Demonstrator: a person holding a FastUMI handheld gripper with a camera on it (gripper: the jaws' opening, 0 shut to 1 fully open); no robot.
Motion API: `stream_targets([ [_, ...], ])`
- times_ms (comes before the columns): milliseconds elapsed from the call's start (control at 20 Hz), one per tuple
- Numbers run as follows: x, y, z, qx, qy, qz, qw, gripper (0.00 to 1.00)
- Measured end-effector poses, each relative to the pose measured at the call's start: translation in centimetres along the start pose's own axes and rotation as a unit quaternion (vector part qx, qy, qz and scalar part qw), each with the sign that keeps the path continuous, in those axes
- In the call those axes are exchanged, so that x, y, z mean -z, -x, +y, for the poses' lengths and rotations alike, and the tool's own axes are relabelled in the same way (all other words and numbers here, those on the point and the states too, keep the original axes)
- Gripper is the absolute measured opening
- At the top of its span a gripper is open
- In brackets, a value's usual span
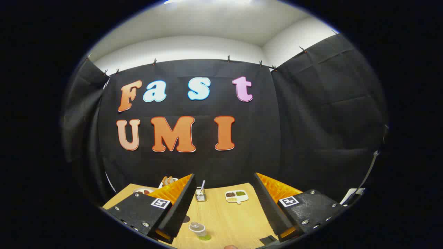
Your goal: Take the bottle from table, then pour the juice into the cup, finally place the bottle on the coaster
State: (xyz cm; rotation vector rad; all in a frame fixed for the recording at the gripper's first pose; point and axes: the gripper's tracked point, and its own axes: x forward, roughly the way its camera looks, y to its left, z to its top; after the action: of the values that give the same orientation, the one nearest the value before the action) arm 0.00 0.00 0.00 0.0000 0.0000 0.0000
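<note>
Jaws apart, gripper (225,204) raised above bottle (198,230).

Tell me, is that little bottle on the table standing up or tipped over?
Upright: the bottle stands on the table, cap up, green juice at its base, between the open gripper's fingers.

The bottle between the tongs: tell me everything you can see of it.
The bottle is small and clear, plastic by its look, with a pale cap on top and green juice showing at its base. It stands upright on the wooden table, seen from above. It sits low between the open tongs, nearer the left finger, and neither finger touches it. Nothing else rests against it.
</note>
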Motion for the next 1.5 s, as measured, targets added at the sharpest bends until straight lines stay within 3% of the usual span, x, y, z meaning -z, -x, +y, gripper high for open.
stream_targets([
  [850, 0.2, 0.2, 3.2, -0.041, 0.025, -0.002, 0.999, 0.98],
  [1250, 6.5, -1.5, 5.1, -0.067, 0.016, 0.056, 0.996, 0.99],
  [1500, 13.4, -2.5, 6.2, -0.081, -0.002, 0.096, 0.992, 0.99],
])
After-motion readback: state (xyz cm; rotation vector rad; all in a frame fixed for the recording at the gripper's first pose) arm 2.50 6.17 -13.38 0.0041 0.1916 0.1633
